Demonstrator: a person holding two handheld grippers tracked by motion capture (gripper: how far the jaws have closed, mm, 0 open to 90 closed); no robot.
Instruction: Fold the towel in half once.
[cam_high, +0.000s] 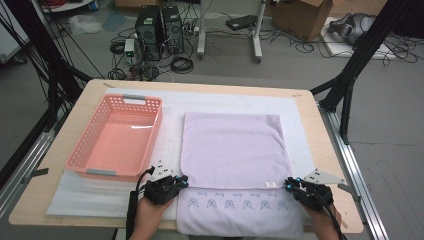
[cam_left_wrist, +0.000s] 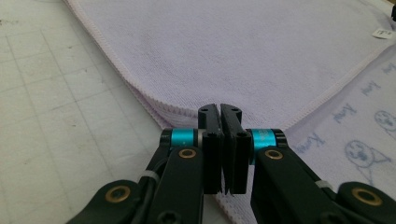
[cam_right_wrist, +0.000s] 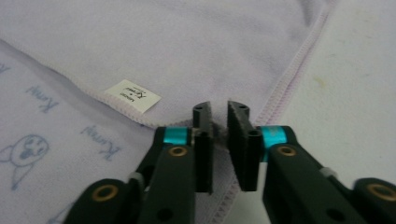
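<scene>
A pale lilac terry towel (cam_high: 233, 150), already folded partway so its top layer ends short of the printed near strip, lies flat on the white mat (cam_high: 85, 192) covering the wooden surface (cam_high: 330, 150), right of an empty pink plastic basket (cam_high: 117, 135). The left tool (cam_high: 181, 181) is pressed together, pinching the folded layer's near-left corner; the right tool (cam_high: 291, 183) pinches the near-right corner, cloth bunched between its jaws. The step looks like gripping both corners for another fold. Next, both hands probably need to lift together and carry the edge evenly, keeping it taut and straight.
</scene>
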